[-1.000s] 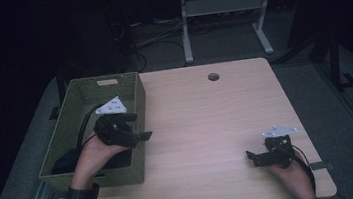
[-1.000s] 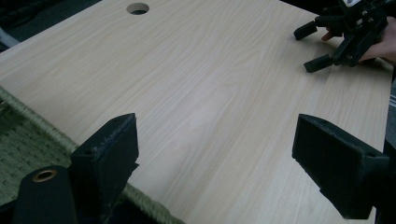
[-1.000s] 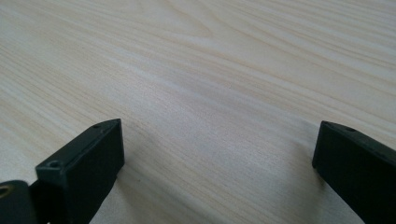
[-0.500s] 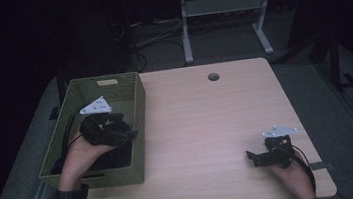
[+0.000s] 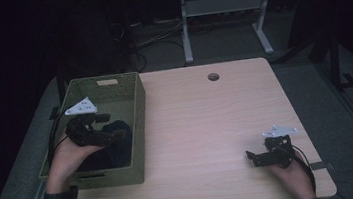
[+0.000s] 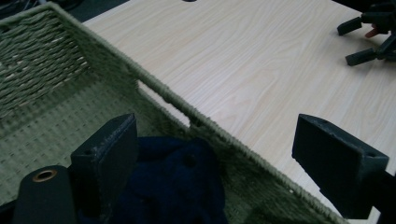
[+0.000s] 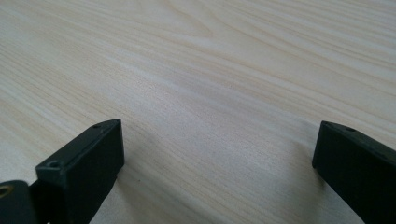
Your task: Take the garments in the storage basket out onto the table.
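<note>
While the left gripper (image 6: 219, 158) is hovering, jaws apart, over the navy cloth (image 6: 175, 186) in the woven basket (image 5: 135, 109), lower deeper (clearing the rim); the right gripper (image 5: 260, 156) is resting agape on the tabletop (image 5: 207, 126).

Light wood table (image 5: 207, 126); green woven basket (image 5: 138, 114) at left edge.

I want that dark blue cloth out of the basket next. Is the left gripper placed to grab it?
Probably yes. The left gripper hangs open inside the green woven basket, just above the dark blue cloth, with nothing between them. One jaw sits over the basket's wall, so it may need shifting inward.
</note>
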`<state>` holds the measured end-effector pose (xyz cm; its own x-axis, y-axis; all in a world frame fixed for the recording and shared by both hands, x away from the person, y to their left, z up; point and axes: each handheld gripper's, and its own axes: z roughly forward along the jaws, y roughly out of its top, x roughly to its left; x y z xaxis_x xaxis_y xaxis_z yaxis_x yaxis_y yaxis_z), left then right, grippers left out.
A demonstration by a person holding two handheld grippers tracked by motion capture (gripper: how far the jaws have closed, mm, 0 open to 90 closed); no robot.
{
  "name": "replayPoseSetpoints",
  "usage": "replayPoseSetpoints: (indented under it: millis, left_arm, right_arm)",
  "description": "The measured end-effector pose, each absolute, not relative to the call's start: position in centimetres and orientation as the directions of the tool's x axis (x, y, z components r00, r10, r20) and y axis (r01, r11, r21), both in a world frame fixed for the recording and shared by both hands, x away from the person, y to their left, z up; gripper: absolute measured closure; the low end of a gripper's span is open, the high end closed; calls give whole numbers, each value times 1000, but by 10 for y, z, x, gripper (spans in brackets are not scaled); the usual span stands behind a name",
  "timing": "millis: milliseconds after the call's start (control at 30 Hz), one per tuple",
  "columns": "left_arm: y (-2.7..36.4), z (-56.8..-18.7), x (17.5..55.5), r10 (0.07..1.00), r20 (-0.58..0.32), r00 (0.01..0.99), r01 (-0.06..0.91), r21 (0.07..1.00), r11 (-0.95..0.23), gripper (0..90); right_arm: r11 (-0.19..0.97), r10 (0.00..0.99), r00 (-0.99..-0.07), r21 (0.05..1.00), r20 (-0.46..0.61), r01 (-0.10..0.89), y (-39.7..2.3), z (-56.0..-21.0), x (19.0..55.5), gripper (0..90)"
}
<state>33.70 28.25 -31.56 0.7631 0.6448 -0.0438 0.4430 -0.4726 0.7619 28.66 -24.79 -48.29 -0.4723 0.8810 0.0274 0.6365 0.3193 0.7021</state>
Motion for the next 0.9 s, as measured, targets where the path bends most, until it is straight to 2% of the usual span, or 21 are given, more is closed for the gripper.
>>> replayPoseSetpoints:
  millis: [900]
  left_arm:
    - [324,-326,331,717,-60,695,508,746,-430,131]
  right_arm:
    - [318,882,-470,701,27,638,-248,-483,287,19]
